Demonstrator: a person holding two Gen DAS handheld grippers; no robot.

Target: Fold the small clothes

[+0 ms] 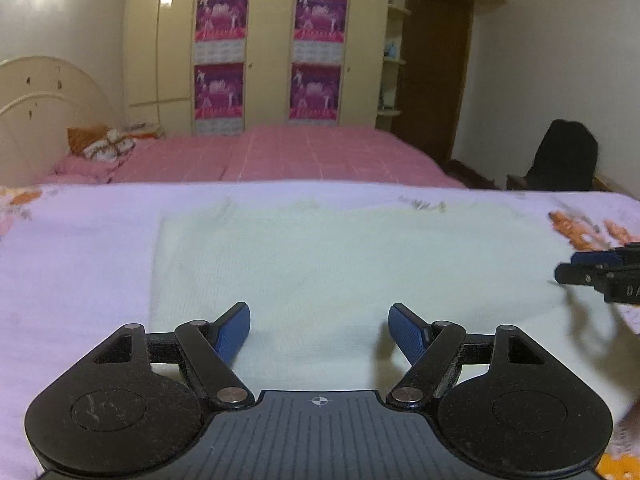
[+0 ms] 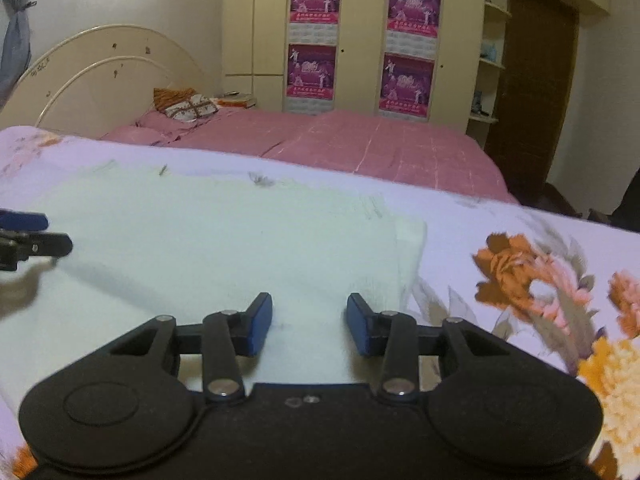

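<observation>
- Garment [image 1: 320,264], pale and partly folded, lies flat on the floral sheet [image 1: 80,264] that covers the near work surface, between both tools; the pink bed [image 1: 280,156] sits well beyond it.
- Its right side shows a doubled edge [image 2: 408,252] with layers slightly out of line; a pull on only the top layer would likely skew the fold.
- The sheet underneath is loose cloth too, so a low pinch risks catching sheet and garment together, which would drag everything.
- Left gripper [image 1: 319,332] hangs over the near edge of the garment, jaws wide apart, nothing between them; a grab here, mid-panel, could bunch the fabric.
- Right gripper [image 2: 310,324] has its jaws part-way apart and closing, with cloth below but not visibly pinched; if they meet too high, they miss the cloth.
</observation>
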